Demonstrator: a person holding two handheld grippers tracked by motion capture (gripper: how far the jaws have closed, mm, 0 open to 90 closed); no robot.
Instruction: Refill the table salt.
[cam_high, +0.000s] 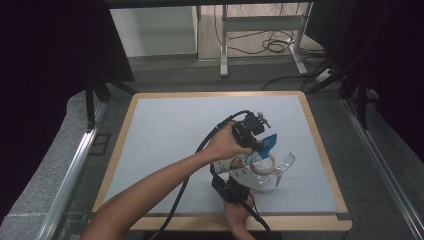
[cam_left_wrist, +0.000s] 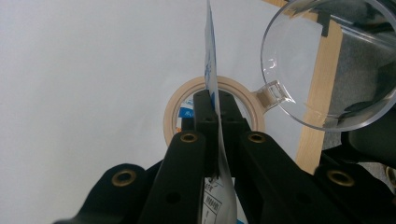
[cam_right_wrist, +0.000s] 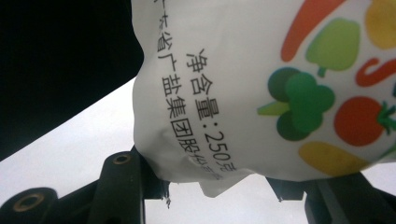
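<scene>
At the bottom centre of the high view a hand comes in holding the right hand-held gripper (cam_high: 248, 176), and its jaws are clamped about halfway closed on the lower end of a white bag (cam_high: 235, 163) printed with vegetables. In the right gripper view that bag (cam_right_wrist: 261, 88) bulges across the upper right of the frame, its crimped bottom edge caught between the two black jaws, with the pale table (cam_right_wrist: 70, 154) showing behind at lower left.

A little farther up the frame, the other forearm crosses from the lower left, and the left hand-held gripper (cam_high: 261, 144) pinches the blue-printed top edge of the same bag. In the left gripper view the jaws stand fully together on that thin edge, which rises straight up the middle of the frame as a narrow strip (cam_left_wrist: 209, 60).

Just beyond the jaws, a roll of tape (cam_left_wrist: 170, 112) lies flat on the table (cam_left_wrist: 84, 93), its ring touching the handle of a clear plastic cup (cam_left_wrist: 327, 74) lying on its side at the upper right. In the high view, tape roll (cam_high: 263, 164) and cup (cam_high: 285, 161) sit right of centre, just beside the bag.
</scene>
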